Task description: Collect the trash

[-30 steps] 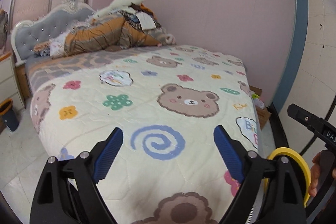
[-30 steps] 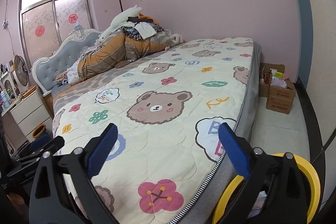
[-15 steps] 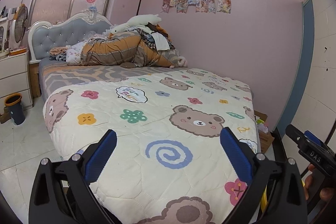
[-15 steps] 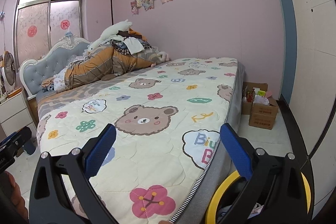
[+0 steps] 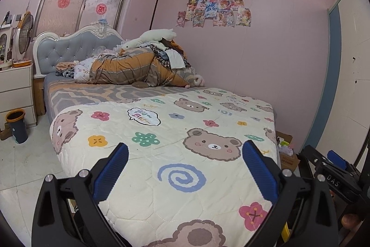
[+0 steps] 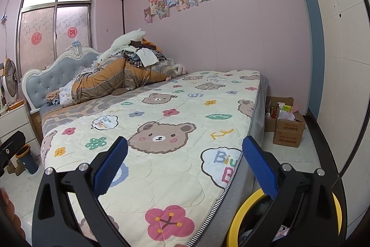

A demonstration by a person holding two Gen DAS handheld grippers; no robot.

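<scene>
My left gripper [image 5: 185, 149] hangs open over the foot of a bed, with only the bear-print quilt [image 5: 175, 131] showing between its blue pads. In its own view my right gripper [image 6: 185, 142] is also open and holds nothing, above the quilt's near corner [image 6: 161, 154]. A yellow-rimmed bin [image 6: 240, 217] stands on the floor just under the right gripper, by the mattress corner, with some paper scraps inside. A sliver of that yellow rim [image 5: 285, 231] shows in the left wrist view. The right gripper [image 5: 333, 177] appears at the right edge there.
Cardboard boxes [image 6: 288, 130] filled with small packets stand by the wall beside the bed. A dark bin with an orange rim [image 5: 17, 125] stands by the white nightstand [image 5: 16, 89]. Piled bedding and clothes [image 5: 138, 66] lie at the headboard. White floor tiles [image 5: 25, 168] flank the bed.
Both views have tipped upward and drawn back, so the bed sits lower and more wall, window and ceiling show. The left jaws stand slightly wider than at first.
</scene>
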